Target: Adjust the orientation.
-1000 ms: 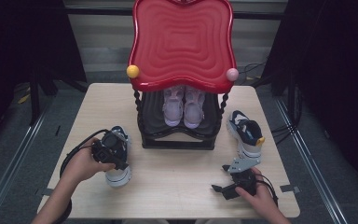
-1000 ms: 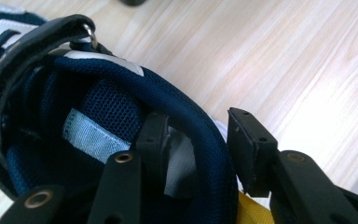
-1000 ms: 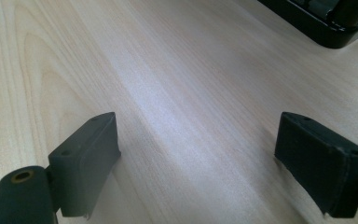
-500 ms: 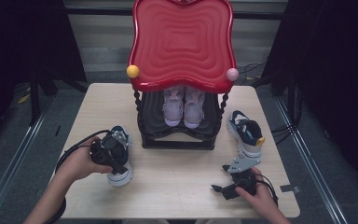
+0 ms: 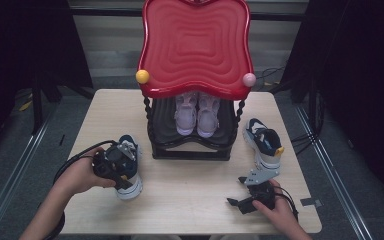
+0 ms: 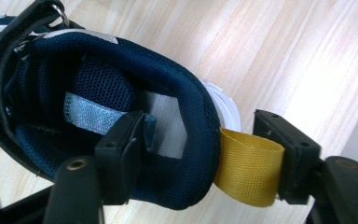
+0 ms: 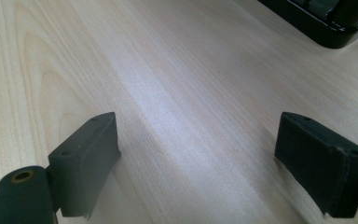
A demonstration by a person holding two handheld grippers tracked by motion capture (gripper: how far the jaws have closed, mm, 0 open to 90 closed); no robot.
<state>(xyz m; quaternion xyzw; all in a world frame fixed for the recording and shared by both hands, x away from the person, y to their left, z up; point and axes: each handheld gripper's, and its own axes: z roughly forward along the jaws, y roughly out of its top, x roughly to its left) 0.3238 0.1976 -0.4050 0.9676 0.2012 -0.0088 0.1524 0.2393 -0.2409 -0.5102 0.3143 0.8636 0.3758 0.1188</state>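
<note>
A navy and white sneaker [image 5: 129, 176] stands on the table at the left, its toe towards the front edge. My left gripper [image 5: 122, 167] reaches over its heel. In the left gripper view [image 6: 200, 140] one jaw is inside the shoe [image 6: 98, 88] and the other stands outside against the yellow heel loop [image 6: 247, 168]. These jaws have just been opening; the heel collar lies loose between them, with a gap at the inner pad. The matching sneaker [image 5: 262, 142] stands at the right. My right gripper [image 5: 236, 192] rests open near the front edge, above bare wood [image 7: 196, 154].
A black shoe rack [image 5: 190, 150] with a wavy red top [image 5: 195, 45] stands mid-table, with a pink pair [image 5: 197, 112] on its shelf. Its base corner [image 7: 326, 28] appears in the right gripper view. Cables trail from both grippers.
The left hand has shifted slightly at the heel of the left sneaker, which stays where it was. The right hand and the other shoes have not moved.
</note>
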